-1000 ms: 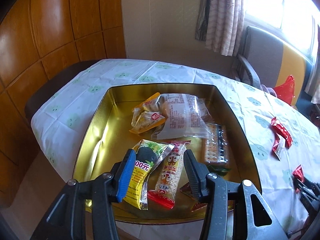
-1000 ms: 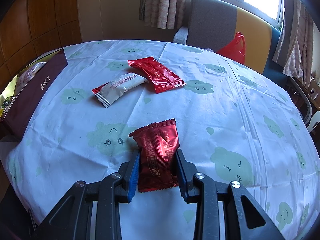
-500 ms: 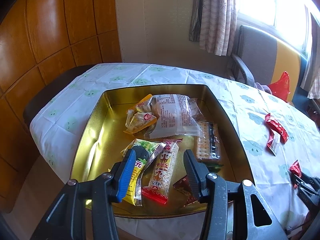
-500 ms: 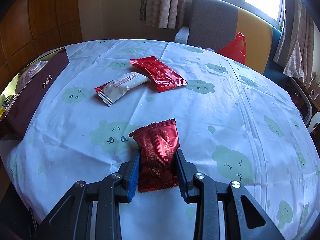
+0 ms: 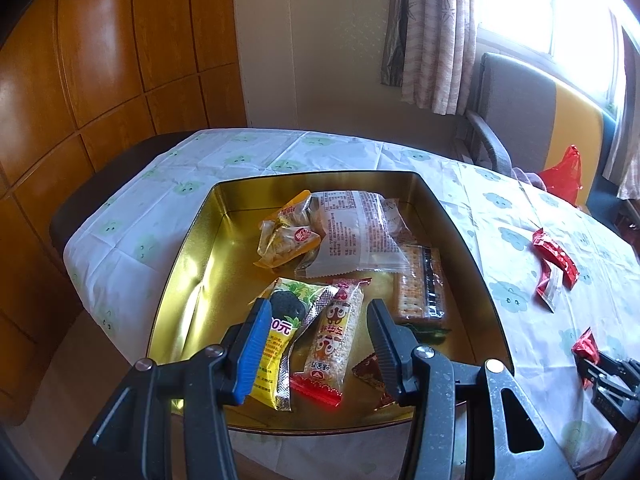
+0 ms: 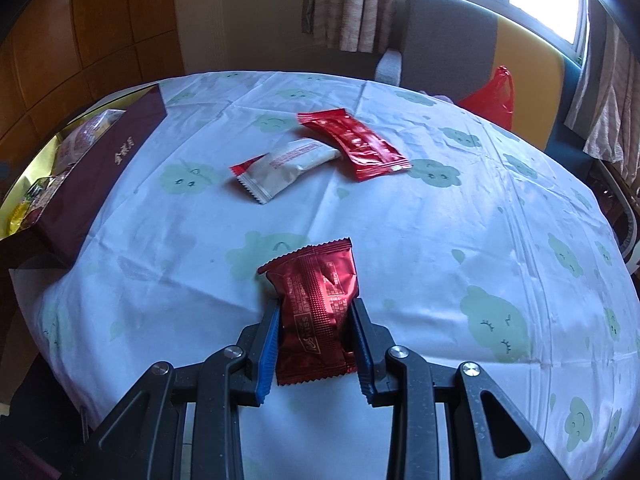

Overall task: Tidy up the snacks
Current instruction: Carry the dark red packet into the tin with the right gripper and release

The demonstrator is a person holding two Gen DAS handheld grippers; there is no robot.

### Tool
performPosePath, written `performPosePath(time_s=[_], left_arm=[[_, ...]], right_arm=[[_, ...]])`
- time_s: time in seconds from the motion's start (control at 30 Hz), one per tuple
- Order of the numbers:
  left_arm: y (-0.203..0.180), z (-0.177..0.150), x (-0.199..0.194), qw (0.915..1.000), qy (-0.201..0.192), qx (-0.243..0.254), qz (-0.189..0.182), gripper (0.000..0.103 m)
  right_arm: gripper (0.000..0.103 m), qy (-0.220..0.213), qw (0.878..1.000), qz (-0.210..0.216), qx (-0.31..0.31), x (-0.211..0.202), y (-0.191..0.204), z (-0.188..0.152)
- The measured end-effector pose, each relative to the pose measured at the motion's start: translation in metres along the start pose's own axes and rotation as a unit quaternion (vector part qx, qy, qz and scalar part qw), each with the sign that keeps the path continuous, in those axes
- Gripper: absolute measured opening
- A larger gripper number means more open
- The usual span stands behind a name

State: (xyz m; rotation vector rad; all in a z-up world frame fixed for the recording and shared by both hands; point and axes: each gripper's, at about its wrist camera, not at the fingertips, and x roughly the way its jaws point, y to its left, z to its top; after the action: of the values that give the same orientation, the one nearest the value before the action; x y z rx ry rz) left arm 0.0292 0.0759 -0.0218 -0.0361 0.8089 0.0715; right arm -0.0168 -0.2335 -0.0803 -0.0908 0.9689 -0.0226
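Left wrist view: desk (image 5: 132, 216) under a pale cloth with green cloud faces, and a big gold tin (image 5: 188, 264) sitting on its near left part. Inside the tin, far side: clear-wrapped pastry pack (image 5: 352, 232) overlapping an orange-yellow snack bag (image 5: 286, 236) on its left. Right side: cracker pack (image 5: 420, 288). Near side: yellow packet (image 5: 280, 340) and rice bar (image 5: 336, 340) lying side by side, small dark red sachet (image 5: 370, 368) just right of them. Left gripper (image 5: 318, 354) hangs over the near end of the tin, jaws spread, nothing between the pads; the yellow packet and rice bar show through the gap below it. Far right on the cloth: long red packet (image 5: 556, 252) touching a second wrapper.

Right wrist view: same desk, tin's maroon outer wall (image 6: 92, 184) at far left, well apart from the loose snacks. Right gripper (image 6: 316, 336) is pinching a dark red foil packet (image 6: 316, 308) by its two side edges, pads pressed in; the packet's far end sticks out past the fingertips over the cloth. Cannot tell if it touches the cloth. Farther out, mid-desk: white packet (image 6: 286, 168) with red ends, its right end touching the long red packet (image 6: 356, 144). Red plastic bag (image 6: 494, 98) on the chair (image 6: 448, 36) past the far edge.
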Motion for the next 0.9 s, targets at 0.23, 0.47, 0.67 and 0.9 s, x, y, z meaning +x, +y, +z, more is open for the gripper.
performPosePath(time_s=[0.23,0.47,0.67,0.9], left_arm=[[0.004,-0.001,0.001,1.0000,0.000,-0.003,0.004,0.051],[0.009,0.000,0.003,0.9999,0.001,-0.010,0.009,0.051],[0.015,-0.001,0.006,0.9998,0.003,-0.018,0.011,0.051],[0.029,0.001,0.010,0.9989,0.001,-0.039,0.024,0.051]], right_arm=[[0.033,0.010,0.999,0.042,-0.004,-0.001,0.018,0.007],[0.033,-0.003,0.995,0.092,-0.024,-0.014,0.046,0.031],[0.033,-0.020,0.989,0.137,-0.059,-0.025,0.081,0.055],[0.033,-0.029,0.978,0.186,-0.090,-0.029,0.125,0.076]])
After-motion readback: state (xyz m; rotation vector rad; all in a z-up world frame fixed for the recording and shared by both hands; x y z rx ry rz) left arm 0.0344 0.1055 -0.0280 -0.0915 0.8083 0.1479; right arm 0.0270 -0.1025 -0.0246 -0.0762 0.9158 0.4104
